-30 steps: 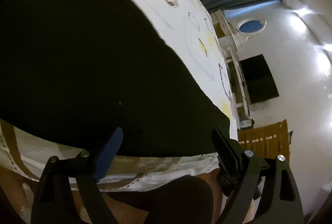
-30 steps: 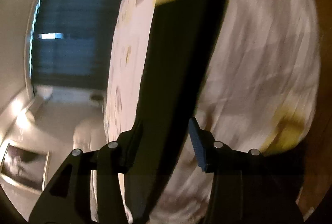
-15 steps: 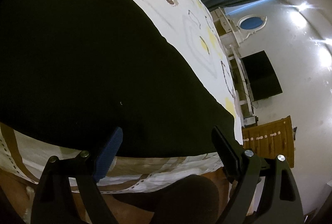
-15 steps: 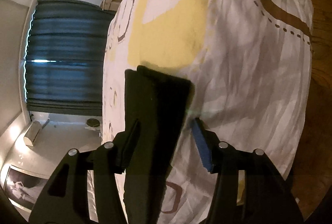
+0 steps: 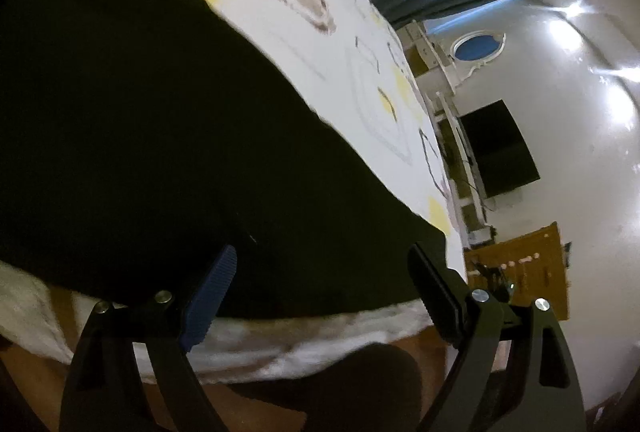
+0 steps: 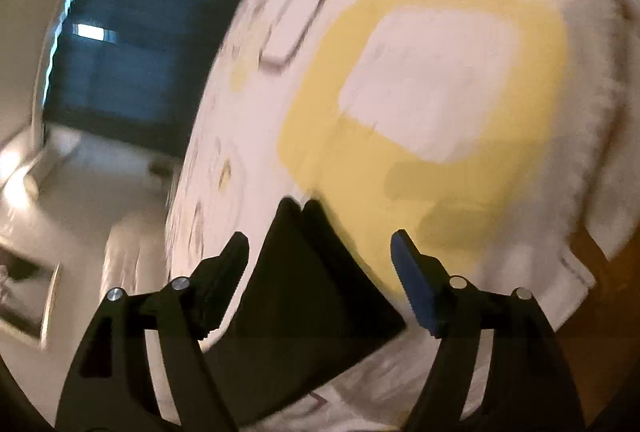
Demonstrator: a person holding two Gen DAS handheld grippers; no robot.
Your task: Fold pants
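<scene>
The left gripper (image 5: pixel 320 272) stands wide, its jaws empty. The right gripper (image 6: pixel 320 256) is opening, gripping nothing.

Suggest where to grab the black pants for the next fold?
Probably the near hem edge of the black pants, approached from the bedspread's near side. The pants lie flat and that edge sits just ahead of the open left tongs, so one finger can slide under.

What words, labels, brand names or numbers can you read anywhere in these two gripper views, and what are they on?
None can be read.
The white bedsheet with yellow and brown outlined shapes carries only pattern, no lettering.
The black pants show no visible tag or print.
The dark wall screen is blank.
The brown wooden board with pale marks is too small and blurred to tell if they are characters.
</scene>
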